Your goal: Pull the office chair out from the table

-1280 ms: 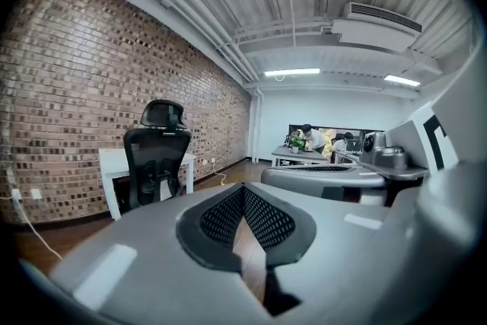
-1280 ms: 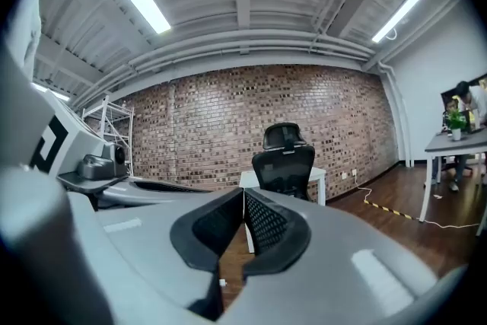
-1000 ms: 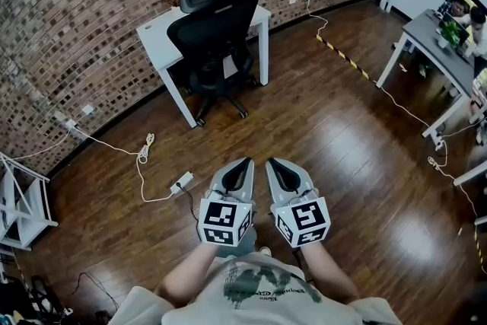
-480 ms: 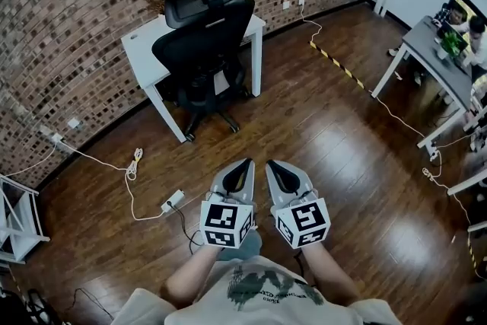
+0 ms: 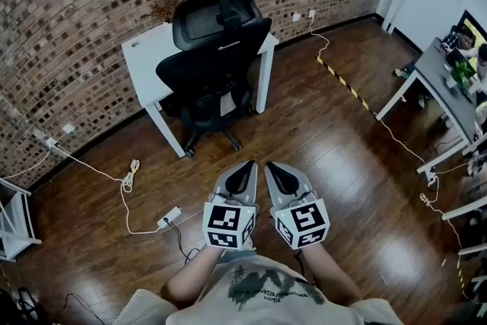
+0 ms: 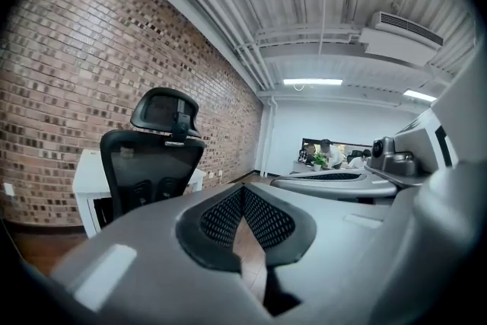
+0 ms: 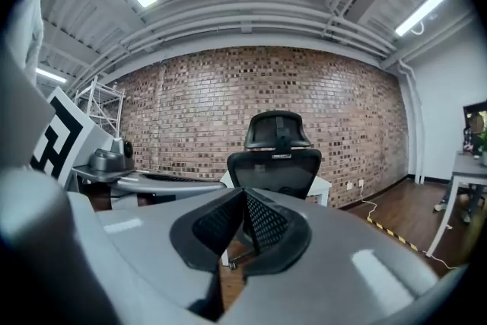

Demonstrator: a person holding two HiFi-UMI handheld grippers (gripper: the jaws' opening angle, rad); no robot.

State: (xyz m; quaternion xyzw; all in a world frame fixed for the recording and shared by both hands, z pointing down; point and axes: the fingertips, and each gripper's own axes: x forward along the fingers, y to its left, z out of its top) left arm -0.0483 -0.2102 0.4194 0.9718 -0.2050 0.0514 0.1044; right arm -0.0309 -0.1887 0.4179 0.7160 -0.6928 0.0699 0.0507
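Two shut grippers, and a chair far off.
The left gripper [image 5: 245, 166] and right gripper [image 5: 274, 166] are side by side, both closed tight with nothing in them. The black chair [image 5: 215, 57] is pushed in at the white table [image 5: 143, 51] by the brick wall [image 5: 76, 4]. It is well apart from the grippers, with its back facing them.

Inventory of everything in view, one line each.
White rectangular table: one, white, against the brick wall.
Black mesh office chair: one, black, pushed in at the table.
White power strip: one, white, floor, left of centre.
Striped floor tape: one strip, yellow-black, floor at right.
Grey desk: one, grey, right edge.
Left gripper: one, grey, fingers shut, empty, low centre.
Right gripper: one, grey, fingers shut, empty, beside it.
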